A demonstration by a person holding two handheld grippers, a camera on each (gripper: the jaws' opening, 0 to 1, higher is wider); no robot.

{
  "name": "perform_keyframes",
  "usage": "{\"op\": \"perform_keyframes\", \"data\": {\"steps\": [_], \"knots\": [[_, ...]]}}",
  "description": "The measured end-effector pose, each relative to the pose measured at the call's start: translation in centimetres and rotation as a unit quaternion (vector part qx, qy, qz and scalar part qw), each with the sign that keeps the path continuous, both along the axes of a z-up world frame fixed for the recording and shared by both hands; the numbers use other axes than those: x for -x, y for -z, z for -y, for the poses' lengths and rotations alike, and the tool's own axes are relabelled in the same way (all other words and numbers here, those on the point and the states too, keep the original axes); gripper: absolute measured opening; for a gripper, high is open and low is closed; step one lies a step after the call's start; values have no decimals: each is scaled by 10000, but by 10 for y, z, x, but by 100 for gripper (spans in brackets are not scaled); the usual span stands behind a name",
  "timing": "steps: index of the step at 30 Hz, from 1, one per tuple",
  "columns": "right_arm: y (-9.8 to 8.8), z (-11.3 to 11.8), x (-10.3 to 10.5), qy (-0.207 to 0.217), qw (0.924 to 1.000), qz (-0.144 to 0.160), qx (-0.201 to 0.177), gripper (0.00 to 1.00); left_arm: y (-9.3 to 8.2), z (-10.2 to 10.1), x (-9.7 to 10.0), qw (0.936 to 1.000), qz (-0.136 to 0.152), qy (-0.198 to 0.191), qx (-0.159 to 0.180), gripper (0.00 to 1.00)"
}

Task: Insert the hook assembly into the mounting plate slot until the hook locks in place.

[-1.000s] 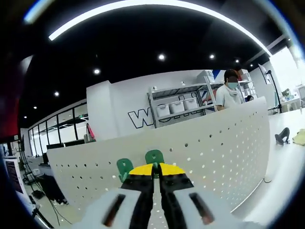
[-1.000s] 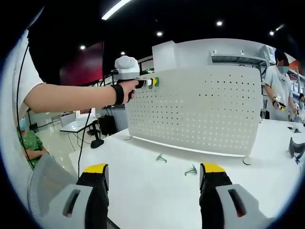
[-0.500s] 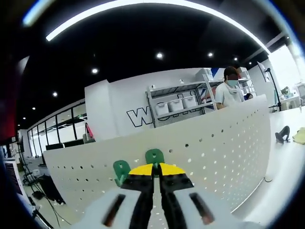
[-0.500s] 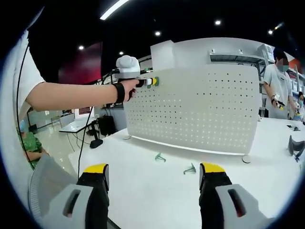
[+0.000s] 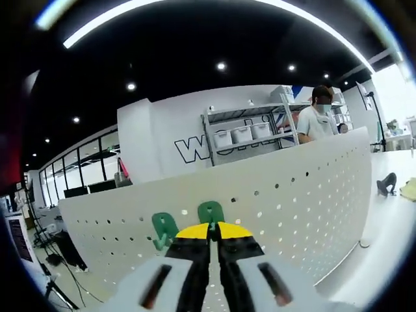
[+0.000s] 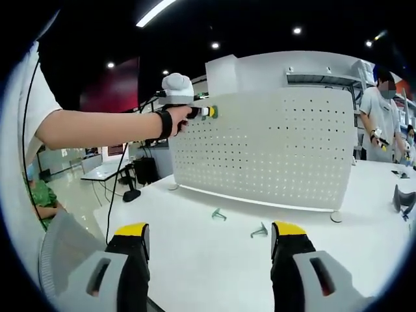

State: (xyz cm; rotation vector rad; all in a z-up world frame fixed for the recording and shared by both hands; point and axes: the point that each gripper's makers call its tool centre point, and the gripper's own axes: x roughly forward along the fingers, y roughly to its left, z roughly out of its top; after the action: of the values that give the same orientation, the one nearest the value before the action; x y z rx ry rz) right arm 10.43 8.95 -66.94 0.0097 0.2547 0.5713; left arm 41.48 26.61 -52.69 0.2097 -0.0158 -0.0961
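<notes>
Left gripper (image 5: pixel 210 235) jaws pinched on a green hook (image 5: pixel 210 212), up at the top edge of the white pegboard (image 5: pixel 305 214). A second green hook (image 5: pixel 164 228) sits on the board just left of it. Right gripper (image 6: pixel 207 250) jaws wide apart, holding nothing, low over the white table (image 6: pixel 214 260). Two more green hooks (image 6: pixel 219 214) (image 6: pixel 260 230) lie there, near the board's foot.

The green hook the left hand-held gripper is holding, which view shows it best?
The left gripper view: the green hook sits close up, pinched between the shut yellow-tipped jaws of the left hand-held gripper, against the pegboard. In the right gripper view it is a tiny green speck at the board's upper left corner.
</notes>
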Motion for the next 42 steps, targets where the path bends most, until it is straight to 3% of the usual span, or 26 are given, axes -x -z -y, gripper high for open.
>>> {"op": "perform_keyframes", "data": {"steps": [14,17,19,21,29,34,42], "knots": [[1,0,1,5,10000,-12,-24,77,4,1,2,9999,-77,-87,123,3],[1,-1,1,-8,10000,-18,-37,77,4,2,2,9999,-24,32,-95,4],[0,-1,1,-22,10000,2,-17,77,11,2,1,9996,-222,87,-143,4],[-1,-1,0,-17,10000,13,-52,77,14,4,1,9994,-277,213,74,3],[-2,-1,-1,-57,10000,40,-18,78,14,6,6,9993,-202,301,-36,14],[-4,-4,0,-101,9999,54,-24,78,19,5,11,9986,-264,447,138,20],[-5,-8,0,-191,9998,74,-13,78,28,4,24,9976,-357,584,92,20]]}}
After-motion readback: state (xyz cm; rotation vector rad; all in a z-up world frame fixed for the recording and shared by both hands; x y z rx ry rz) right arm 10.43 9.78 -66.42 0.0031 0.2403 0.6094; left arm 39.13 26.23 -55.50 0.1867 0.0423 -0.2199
